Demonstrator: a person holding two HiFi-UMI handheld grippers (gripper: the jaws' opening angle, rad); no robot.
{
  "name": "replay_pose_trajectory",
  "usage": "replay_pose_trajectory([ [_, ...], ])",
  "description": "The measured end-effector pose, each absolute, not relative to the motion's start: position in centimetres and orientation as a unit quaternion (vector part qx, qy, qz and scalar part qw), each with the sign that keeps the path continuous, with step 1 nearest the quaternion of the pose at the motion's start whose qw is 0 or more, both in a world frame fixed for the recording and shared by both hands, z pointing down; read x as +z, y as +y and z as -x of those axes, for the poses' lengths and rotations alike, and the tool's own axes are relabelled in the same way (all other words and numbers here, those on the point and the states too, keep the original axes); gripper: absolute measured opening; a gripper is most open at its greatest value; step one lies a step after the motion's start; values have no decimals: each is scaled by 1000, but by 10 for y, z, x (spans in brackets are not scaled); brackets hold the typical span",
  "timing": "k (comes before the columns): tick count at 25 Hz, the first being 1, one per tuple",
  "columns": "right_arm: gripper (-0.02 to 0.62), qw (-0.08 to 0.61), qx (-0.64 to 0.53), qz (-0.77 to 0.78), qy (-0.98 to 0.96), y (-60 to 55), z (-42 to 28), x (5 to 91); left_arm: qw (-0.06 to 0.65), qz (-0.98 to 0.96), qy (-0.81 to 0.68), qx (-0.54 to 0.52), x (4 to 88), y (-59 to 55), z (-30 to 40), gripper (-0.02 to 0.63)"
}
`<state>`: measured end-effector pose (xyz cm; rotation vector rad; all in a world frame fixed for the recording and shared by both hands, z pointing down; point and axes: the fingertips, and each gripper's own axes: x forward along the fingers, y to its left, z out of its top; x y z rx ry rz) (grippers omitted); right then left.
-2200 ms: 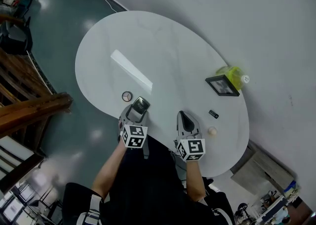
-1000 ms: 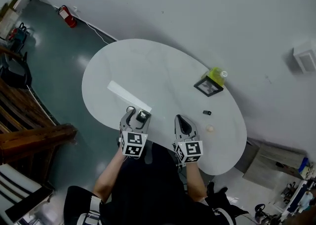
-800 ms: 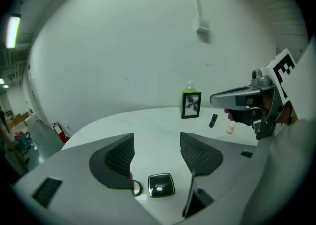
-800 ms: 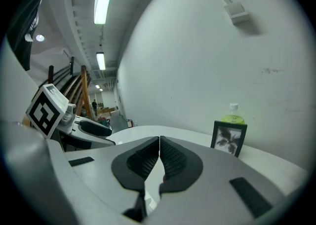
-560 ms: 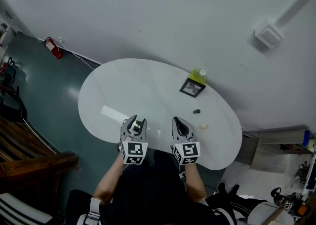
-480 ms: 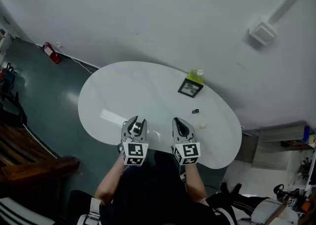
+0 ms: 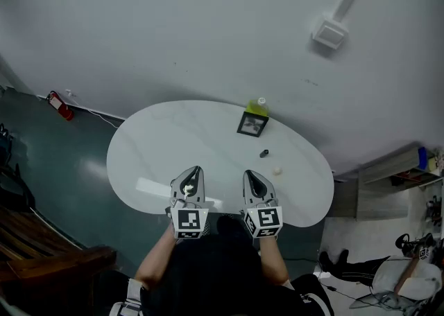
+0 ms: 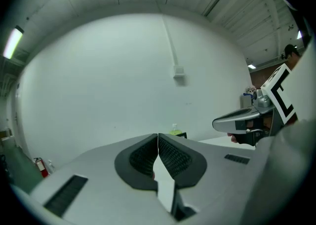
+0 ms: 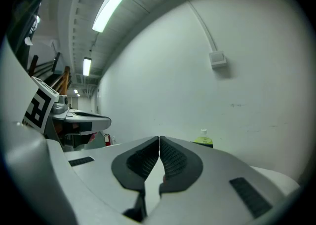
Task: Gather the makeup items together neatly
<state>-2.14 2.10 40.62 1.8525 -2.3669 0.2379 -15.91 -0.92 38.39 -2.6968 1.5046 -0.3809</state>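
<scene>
Makeup items out on the far right part of the white oval table (image 7: 173, 134), well apart from both grippers.

Left gripper (image 7: 195, 170) over the near table edge, pointing away from the person towards the wall. Jaws just closed; in the left gripper view (image 8: 158, 138) ribbed black pads pressed face to face, nothing between them. Right gripper (image 7: 248, 173) just beside it, parallel, marker cube towards the person. Jaws likewise together in the right gripper view (image 9: 160, 141), pads meeting along one thin line, nothing gripped. Each gripper in sight of the other's camera, off to the side.

Further out, on bare tabletop:
- cream round piece (image 7: 277, 170), nearest the right gripper and close to the table's right edge
- small black tube (image 7: 264, 153), lying on its side, a little beyond the cream piece and apart from it
- black-framed square case (image 7: 252, 125), flat on the table near the far edge, grey inside the frame; contents too small to make out
- yellow-green bottle (image 7: 258, 105) with a white cap, upright, right behind the case at the table's far edge; fill level not readable. Also peeking above the closed jaws in both gripper views (image 8: 174, 131) (image 9: 203, 139).

Beyond the table, plain white wall (image 7: 208, 30) and dark teal floor (image 7: 62, 169).
</scene>
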Motion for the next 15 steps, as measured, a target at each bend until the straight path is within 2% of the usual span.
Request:
replay_pose_trajectory([
  [15, 29, 56, 62, -638, -766, 50, 36, 388, 10, 893, 439, -101, 377, 19, 169, 18],
])
